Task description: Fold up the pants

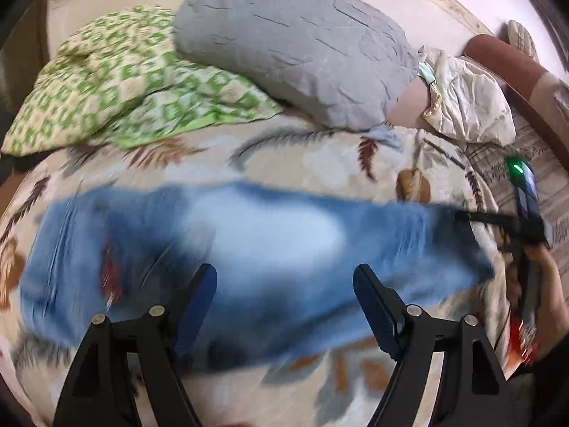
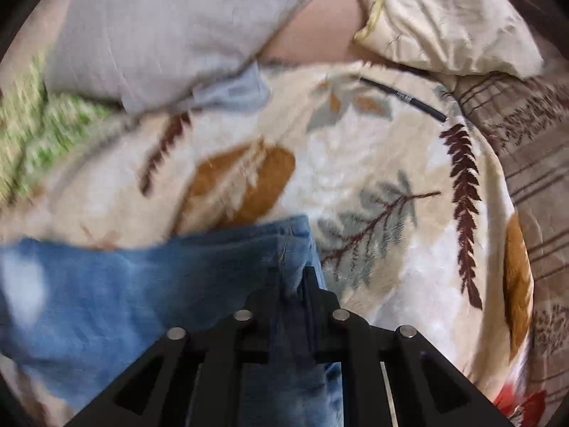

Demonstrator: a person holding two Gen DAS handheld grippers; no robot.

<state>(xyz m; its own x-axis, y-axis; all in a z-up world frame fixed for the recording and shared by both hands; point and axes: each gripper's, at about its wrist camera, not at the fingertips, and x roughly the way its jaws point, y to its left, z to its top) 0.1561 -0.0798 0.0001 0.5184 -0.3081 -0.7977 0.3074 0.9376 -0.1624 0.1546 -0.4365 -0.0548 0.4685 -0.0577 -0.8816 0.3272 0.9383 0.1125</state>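
Blue jeans [image 1: 249,235] lie stretched left to right across a leaf-patterned blanket [image 1: 302,156]. My left gripper [image 1: 284,274] hovers open over their middle, its fingers wide apart with nothing pinched. In the right wrist view the jeans [image 2: 142,284] reach in from the left, and my right gripper [image 2: 291,274] is shut on a bunched fold at their right end. The left wrist view also shows the right gripper [image 1: 462,215] at that end, held by a person's hand [image 1: 544,284]. The picture is blurred.
A grey pillow [image 1: 291,46] lies behind the jeans, with a green patterned cloth [image 1: 117,82] to its left and a crumpled cream cloth [image 1: 469,103] to its right. A thin black stick [image 2: 402,98] rests on the blanket beyond the right gripper.
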